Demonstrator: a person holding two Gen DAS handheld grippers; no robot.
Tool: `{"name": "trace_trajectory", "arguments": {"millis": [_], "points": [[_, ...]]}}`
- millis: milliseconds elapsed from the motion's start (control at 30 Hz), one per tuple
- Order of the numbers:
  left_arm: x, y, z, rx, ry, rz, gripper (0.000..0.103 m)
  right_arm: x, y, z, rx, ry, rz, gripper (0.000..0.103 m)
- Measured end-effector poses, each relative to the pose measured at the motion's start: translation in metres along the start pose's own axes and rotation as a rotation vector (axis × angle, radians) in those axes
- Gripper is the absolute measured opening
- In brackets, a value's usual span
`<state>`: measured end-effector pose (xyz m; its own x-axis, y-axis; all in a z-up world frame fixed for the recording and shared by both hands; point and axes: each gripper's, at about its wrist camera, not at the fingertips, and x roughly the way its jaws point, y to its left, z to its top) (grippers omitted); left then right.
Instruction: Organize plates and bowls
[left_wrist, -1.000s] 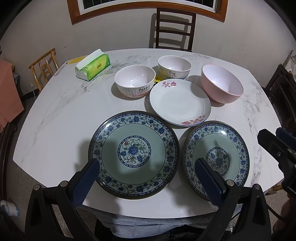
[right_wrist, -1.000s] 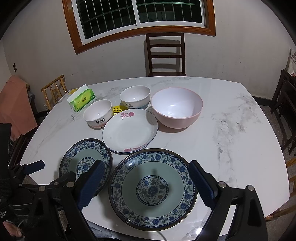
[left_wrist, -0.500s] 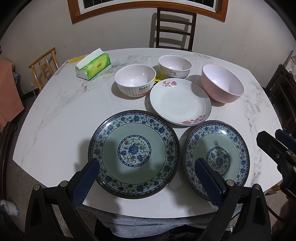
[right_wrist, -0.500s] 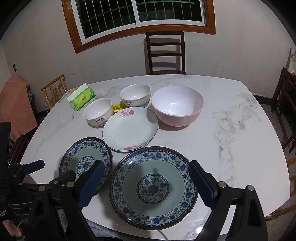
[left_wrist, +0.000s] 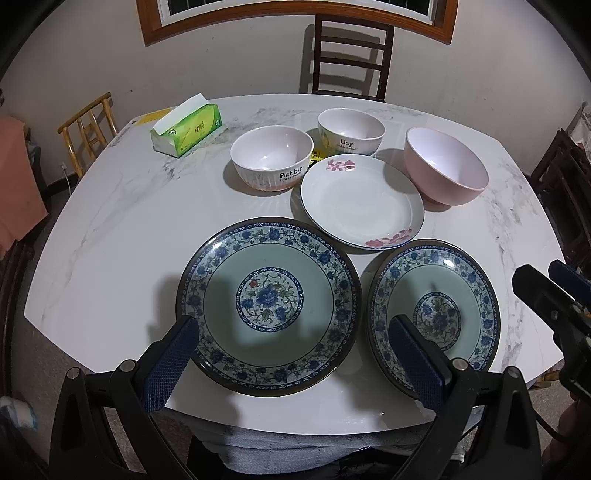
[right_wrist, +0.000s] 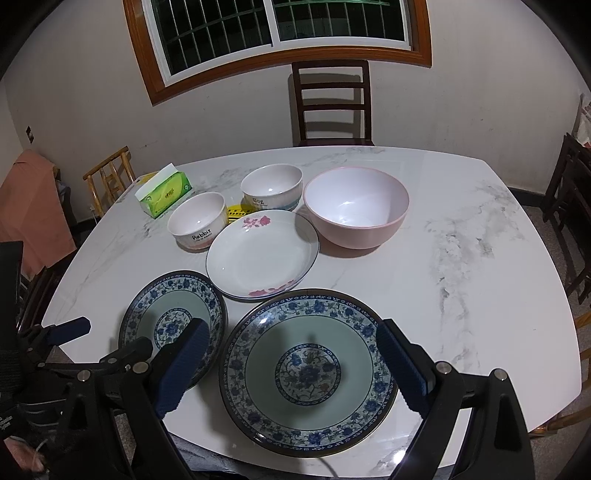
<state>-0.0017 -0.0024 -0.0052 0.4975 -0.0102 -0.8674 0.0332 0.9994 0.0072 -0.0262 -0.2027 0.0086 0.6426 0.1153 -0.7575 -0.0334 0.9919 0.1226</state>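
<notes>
Both claws hang wide open and empty (left gripper (left_wrist: 291, 347), right gripper (right_wrist: 291, 354)), each framing a blue plate (left_wrist: 269, 305) (right_wrist: 308, 371); beyond lie a white plate (right_wrist: 261, 254), then three bowls (right_wrist: 356, 206).

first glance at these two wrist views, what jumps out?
Two blue-patterned plates, a left one and a right one, sit side by side at the table's near edge. Behind them: a white floral plate, then a pink bowl, a "Rabbit" bowl and a "Dog" bowl. Both hand-held grippers, left and right, hover open.
</notes>
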Motion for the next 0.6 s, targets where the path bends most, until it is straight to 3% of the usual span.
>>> {"name": "trace_trajectory", "arguments": {"millis": [300,600], "points": [[0.004,0.005,-0.002,-0.009,0.010,-0.002,0.101,0.002,0.001,0.000,-0.003,0.001,0.003,0.093],[0.008,0.018,0.001,-0.035,0.000,-0.029,0.101,0.012,0.007,0.001,-0.035,0.006,0.053,0.084]]}}
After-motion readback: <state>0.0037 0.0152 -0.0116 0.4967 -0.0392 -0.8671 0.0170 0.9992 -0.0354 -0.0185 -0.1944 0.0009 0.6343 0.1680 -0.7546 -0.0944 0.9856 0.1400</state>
